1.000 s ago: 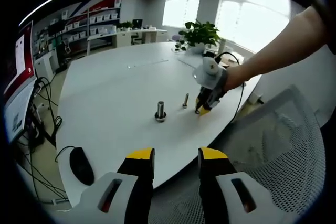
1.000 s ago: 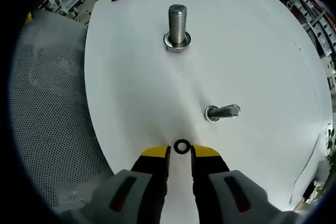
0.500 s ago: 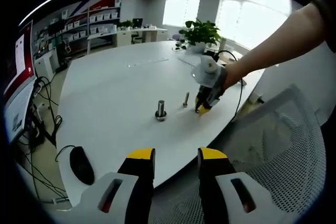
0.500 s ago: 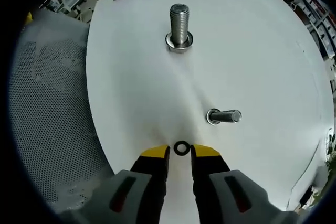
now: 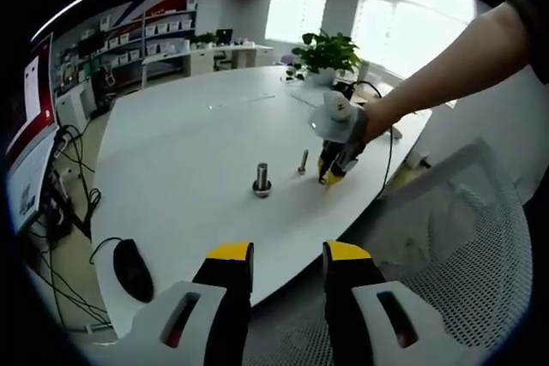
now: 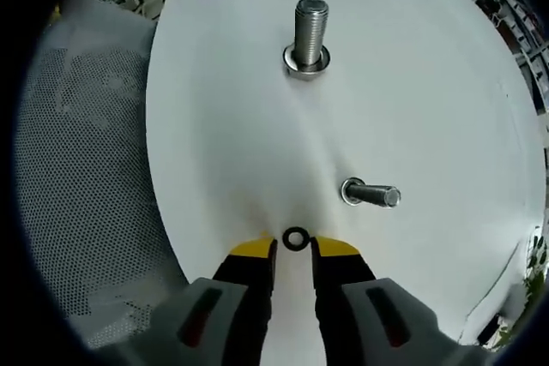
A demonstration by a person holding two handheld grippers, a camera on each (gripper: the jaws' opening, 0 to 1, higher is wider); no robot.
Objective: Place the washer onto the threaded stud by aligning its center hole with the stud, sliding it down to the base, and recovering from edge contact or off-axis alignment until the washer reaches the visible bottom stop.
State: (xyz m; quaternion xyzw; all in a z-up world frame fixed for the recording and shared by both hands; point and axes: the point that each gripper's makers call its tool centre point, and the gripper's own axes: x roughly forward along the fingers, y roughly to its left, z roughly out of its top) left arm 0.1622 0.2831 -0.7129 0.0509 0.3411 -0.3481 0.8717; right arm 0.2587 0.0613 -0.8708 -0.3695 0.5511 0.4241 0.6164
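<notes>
The washer (image 6: 295,238) is seen flat on the tabletop (image 6: 223,126) near its edge, just ahead of the right gripper (image 6: 294,248), fingers parted around nothing; the left gripper (image 5: 287,254) is likewise released.

- A large white table (image 5: 189,139) stands in an office.
- Bright windows (image 5: 403,23) line the far wall, with a potted plant (image 5: 326,56) before them.
- Shelves (image 5: 163,32) run along the left.
- A mesh chair (image 5: 446,237) sits beside the table.
- Cables (image 5: 73,186) trail on the floor.

2 studs (image 6: 310,36) (image 6: 371,194), 1 washer (image 6: 295,238), 1 mouse (image 5: 133,269)
</notes>
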